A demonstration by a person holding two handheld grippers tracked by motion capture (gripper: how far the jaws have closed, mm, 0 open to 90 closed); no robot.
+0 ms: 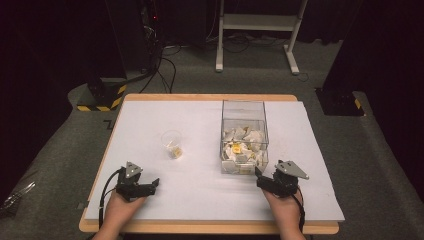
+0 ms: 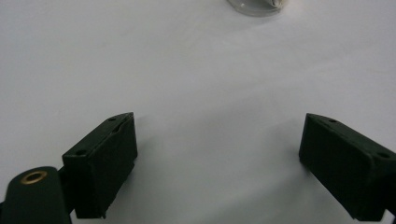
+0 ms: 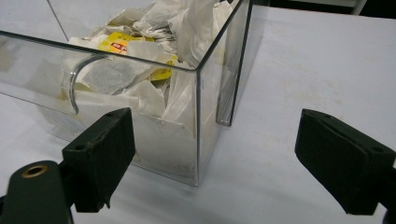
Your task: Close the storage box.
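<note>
Barely begun: one tea bag sits in the cup ahead of the left gripper; the right gripper faces the box; both gape wide, empty

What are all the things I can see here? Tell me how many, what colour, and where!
Clear box: one, see-through, right of the table's middle, just ahead of the right gripper.
Tea bags: a heap, too many to count, white with yellow tags, inside the clear box.
Plastic cup: one, see-through, with something small and yellowish in it, left of the box.
Table: one, wooden edge under a white top.
Frame legs: white, on the grey floor behind the table.
Hazard-striped base: one, yellow and black, far left on the floor.
Left gripper: one, black, open, near left of the table.
Right gripper: one, black, open, by the box's near corner.
Hands: two, holding the grippers.
</note>
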